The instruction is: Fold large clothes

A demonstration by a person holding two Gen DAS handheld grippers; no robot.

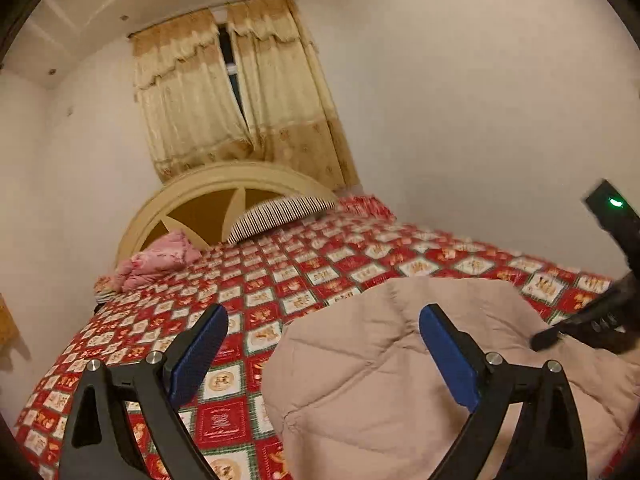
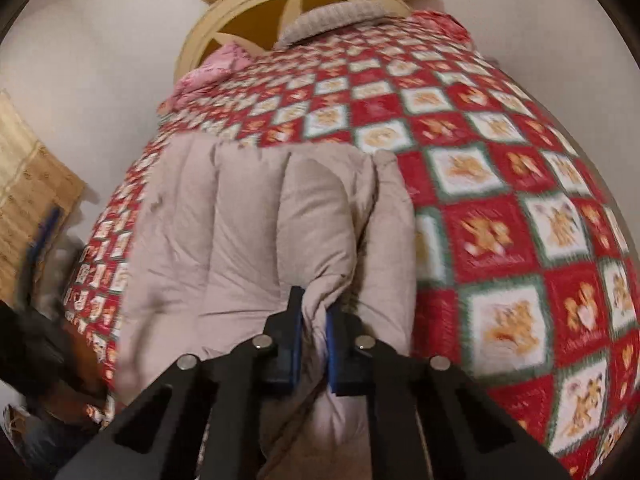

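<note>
A beige quilted puffer coat (image 1: 384, 376) lies on the near part of a bed with a red and white patterned cover (image 1: 288, 272). My left gripper (image 1: 324, 320) hangs above the coat's left edge, its blue pads wide apart and nothing between them. In the right wrist view the coat (image 2: 240, 232) stretches away in padded ribs, and my right gripper (image 2: 314, 312) is shut on a pinched fold of its near edge. The right gripper's black body (image 1: 600, 320) shows at the far right of the left wrist view.
A cream round headboard (image 1: 224, 196) stands at the far end, with a striped pillow (image 1: 280, 216) and a pink bundle (image 1: 156, 260) against it. Yellow curtains (image 1: 240, 96) hang behind. White walls flank the bed. Clutter and a woven mat (image 2: 28, 184) sit left of the bed.
</note>
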